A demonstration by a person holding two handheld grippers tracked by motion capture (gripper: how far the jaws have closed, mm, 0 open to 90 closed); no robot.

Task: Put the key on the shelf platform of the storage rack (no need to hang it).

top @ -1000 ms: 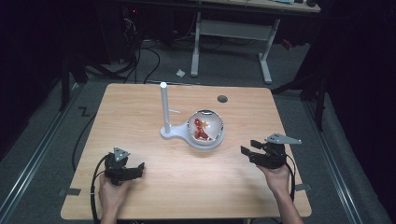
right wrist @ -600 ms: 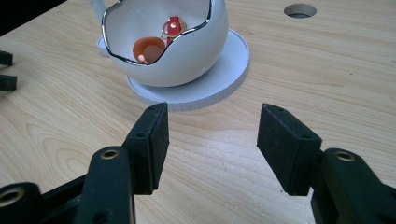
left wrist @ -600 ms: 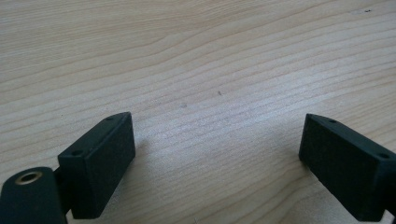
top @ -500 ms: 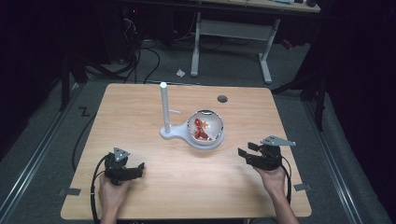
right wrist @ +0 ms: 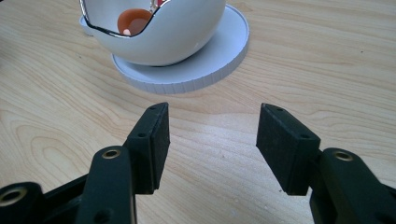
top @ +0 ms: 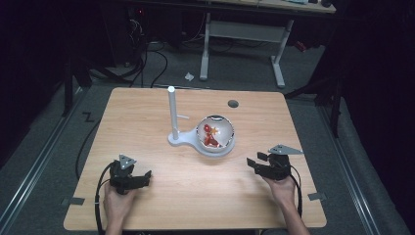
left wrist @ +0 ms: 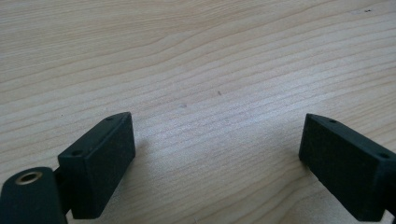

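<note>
I had the right gripper (top: 255,165) with jaws apart, empty, near the white bowl (top: 216,133) on its stand (top: 172,139). Left gripper (top: 142,177) gaped wide over bare table (top: 195,196), well apart from it.

A light wooden rectangular tabletop (top: 147,122) is standing on a grey carpeted floor (top: 244,73), with a small dark round hole (top: 233,104) sitting near its far edge. Beyond it, a white metal desk frame (top: 244,34) is standing; black cables (top: 147,58) are trailing across the floor, and a crumpled white scrap (top: 189,76) is lying nearby.
</note>
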